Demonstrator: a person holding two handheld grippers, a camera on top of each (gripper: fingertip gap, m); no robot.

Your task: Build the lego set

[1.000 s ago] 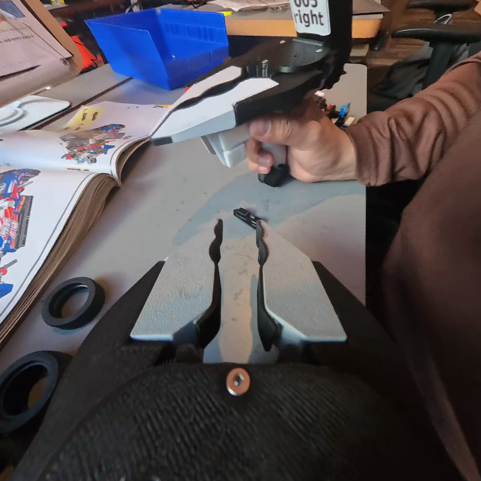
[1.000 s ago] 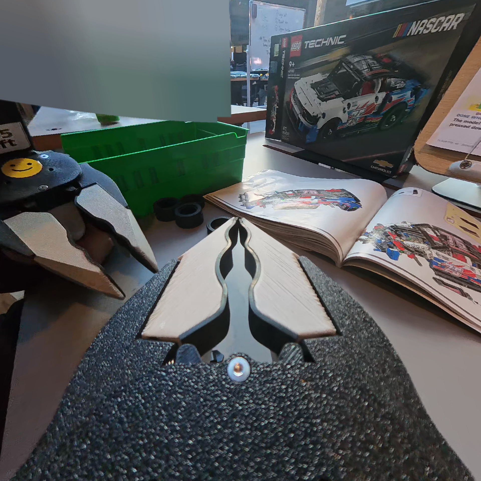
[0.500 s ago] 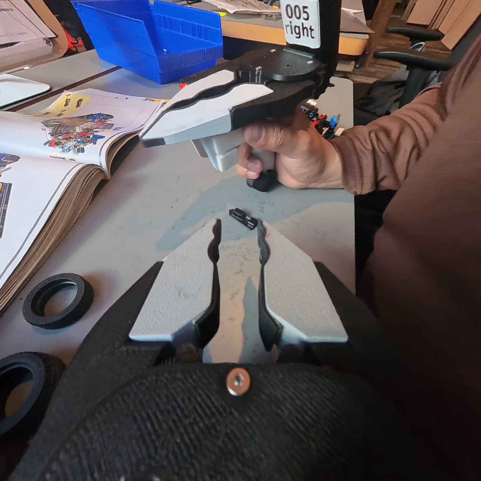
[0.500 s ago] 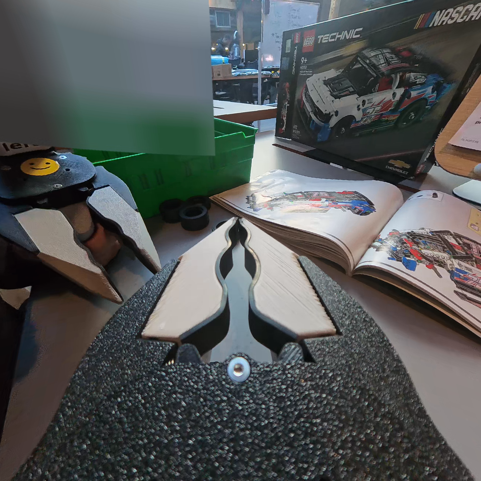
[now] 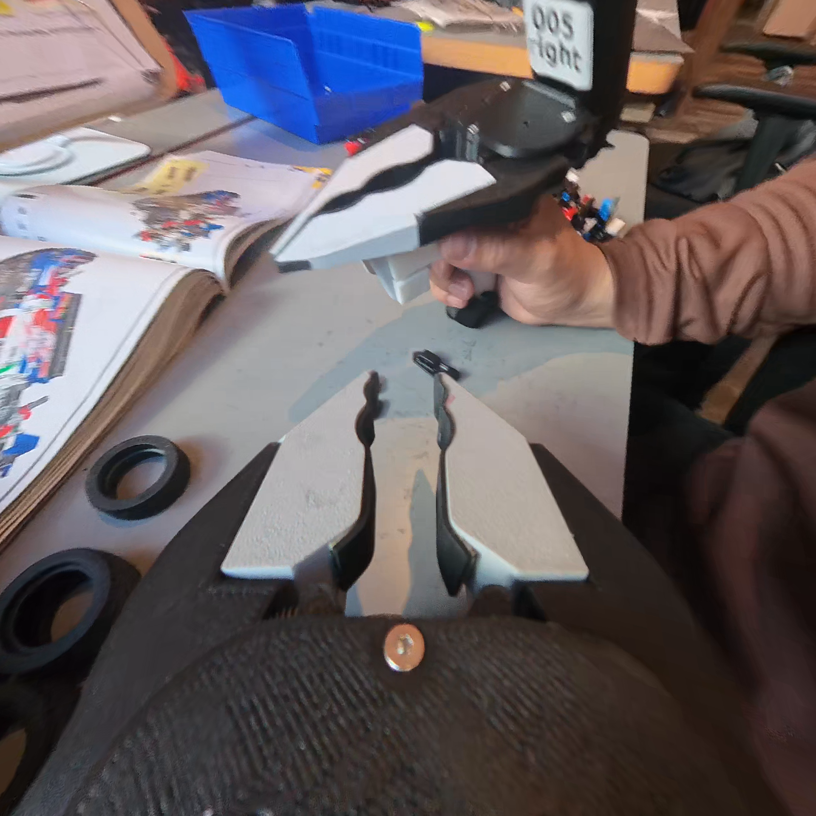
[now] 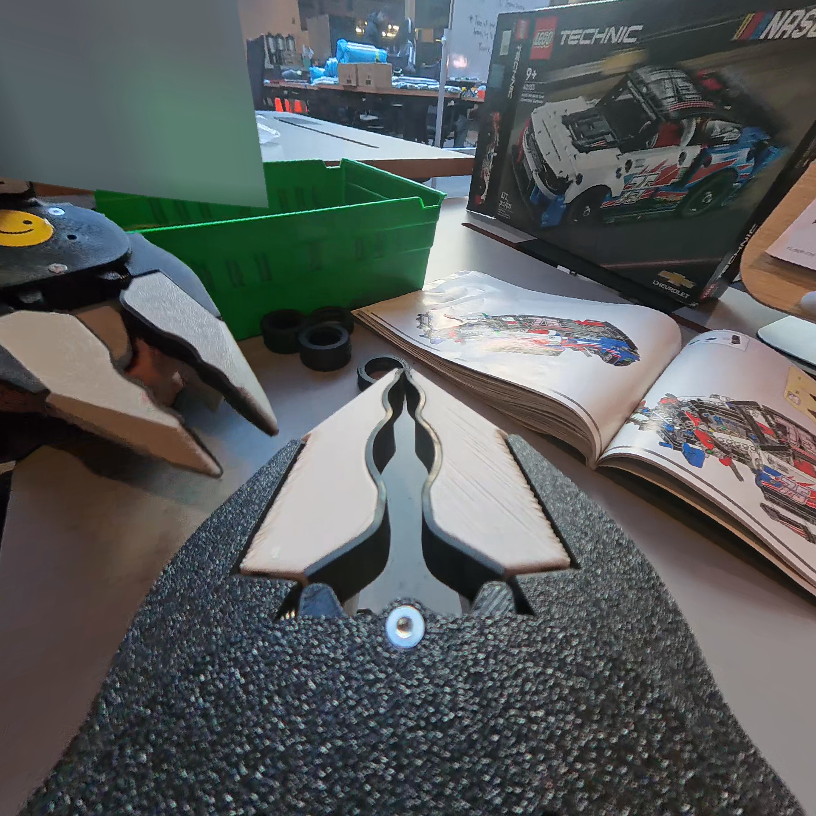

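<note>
Just ahead of the left gripper (image 5: 404, 388) — its grey, wavy-edged jaws parted a moderate way and holding nothing — a small black lego piece (image 5: 435, 363) lies flat on the grey table (image 5: 282, 353), at centre frame, nearly touching the right-hand fingertip. The step in hand looks like picking up this piece; the next move calls for a short push forward and slightly right, so the jaws straddle it, then a close. The right gripper (image 6: 404, 375) has its fingertips together and, as far as shows, nothing between them; it hovers above the table in the upper middle of the left view. Room is tight: the table's edge (image 5: 629, 441) runs down the right, the open paper instruction booklet (image 5: 132, 273) fills the left, and black rubber tyres (image 5: 137, 477) sit lower left.
</note>
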